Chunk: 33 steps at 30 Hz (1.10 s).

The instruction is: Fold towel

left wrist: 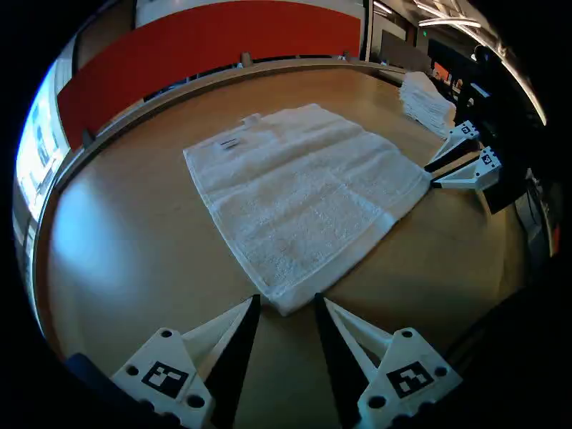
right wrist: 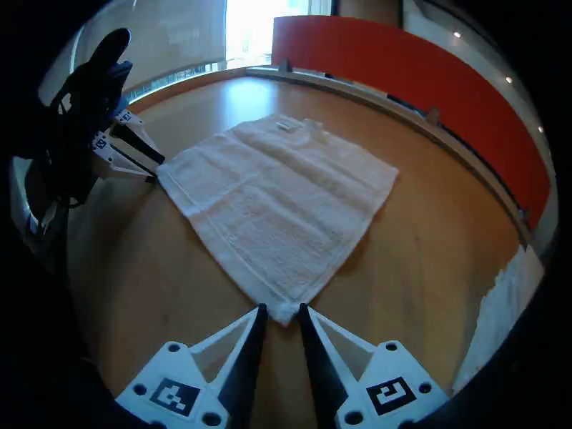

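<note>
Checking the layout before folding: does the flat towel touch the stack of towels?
Apart. The left gripper view shows bare table between the towel and the stack.

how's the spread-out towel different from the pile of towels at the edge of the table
The spread towel lies flat in the middle of the table; the towel stack is folded and piled near its edge. The spread towel has the left gripper and right gripper at two corners; the stack is untouched. Both are white terry cloth.
</note>
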### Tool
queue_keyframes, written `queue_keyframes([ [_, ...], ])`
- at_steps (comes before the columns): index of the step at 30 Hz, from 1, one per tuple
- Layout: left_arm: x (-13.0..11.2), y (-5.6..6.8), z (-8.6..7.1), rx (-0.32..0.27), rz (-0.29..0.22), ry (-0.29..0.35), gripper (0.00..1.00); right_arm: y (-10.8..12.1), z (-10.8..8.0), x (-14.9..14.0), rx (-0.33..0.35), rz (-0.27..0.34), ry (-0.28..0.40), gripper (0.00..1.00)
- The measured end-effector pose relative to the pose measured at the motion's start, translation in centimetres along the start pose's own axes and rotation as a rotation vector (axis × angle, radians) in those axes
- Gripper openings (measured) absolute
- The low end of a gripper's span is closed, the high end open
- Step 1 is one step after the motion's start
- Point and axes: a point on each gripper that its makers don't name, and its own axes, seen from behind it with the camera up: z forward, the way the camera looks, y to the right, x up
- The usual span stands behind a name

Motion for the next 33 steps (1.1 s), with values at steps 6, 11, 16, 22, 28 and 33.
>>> queue_keyframes([
  [6, -0.03, -0.07, -0.01, 0.002, -0.001, -0.003, 0.45, 0.01, -0.12, -0.10, -0.001, 0.011, 0.001, 0.26],
  [11, -0.05, 0.04, 0.00, 0.001, 0.005, -0.007, 0.35, 0.11, -0.24, -0.04, -0.005, 0.013, 0.003, 0.22],
  [16, -0.09, -0.07, 0.01, 0.012, 0.003, -0.009, 0.20, 0.24, -0.31, 0.06, -0.009, 0.010, -0.002, 0.18],
  [22, -0.06, -0.02, -0.05, 0.024, -0.002, -0.012, 0.14, 0.69, -0.34, 0.51, -0.033, 0.012, 0.008, 0.07],
  [28, 0.05, 0.03, -0.07, 0.018, -0.034, -0.013, 0.13, 0.91, -0.43, 0.56, -0.038, 0.021, 0.007, 0.04],
  [33, -0.03, 0.00, -0.05, 0.018, -0.033, -0.010, 0.13, 0.86, -0.51, 0.39, -0.029, 0.033, -0.002, 0.04],
])
